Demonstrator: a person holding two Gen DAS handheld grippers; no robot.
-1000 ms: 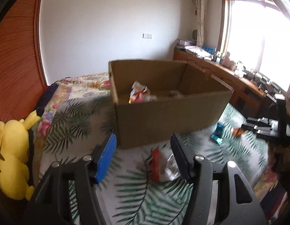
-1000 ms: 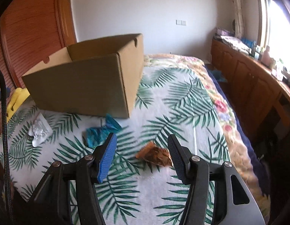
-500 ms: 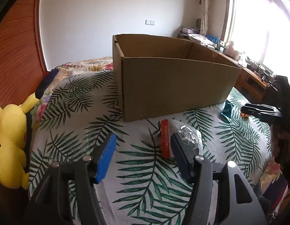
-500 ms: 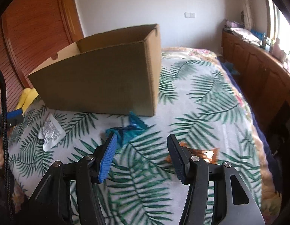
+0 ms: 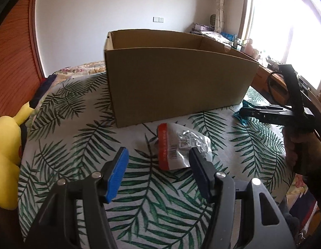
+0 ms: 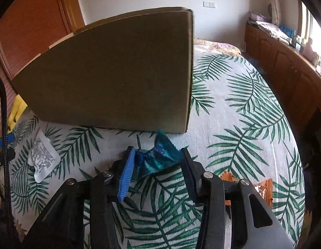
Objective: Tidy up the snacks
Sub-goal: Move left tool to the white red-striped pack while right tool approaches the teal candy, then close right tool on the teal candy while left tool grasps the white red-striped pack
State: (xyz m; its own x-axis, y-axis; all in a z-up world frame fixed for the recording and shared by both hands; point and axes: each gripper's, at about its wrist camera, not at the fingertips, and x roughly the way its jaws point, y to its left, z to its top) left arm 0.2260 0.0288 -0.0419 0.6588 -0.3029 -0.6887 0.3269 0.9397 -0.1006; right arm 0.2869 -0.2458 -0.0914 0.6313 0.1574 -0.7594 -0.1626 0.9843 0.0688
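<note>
Cardboard box [image 5: 177, 76] hides its contents — left jaws spread, right jaws bracket teal packet [image 6: 158, 159], grip unclear.

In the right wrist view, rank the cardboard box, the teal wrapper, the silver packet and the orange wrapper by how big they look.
1. Box, by far the largest.
2. Teal wrapper, though it lies nearest the camera, between the right tool's fingers.
3. Silver packet, close to the teal one.
4. Orange wrapper, partly hidden, so unsure.
</note>
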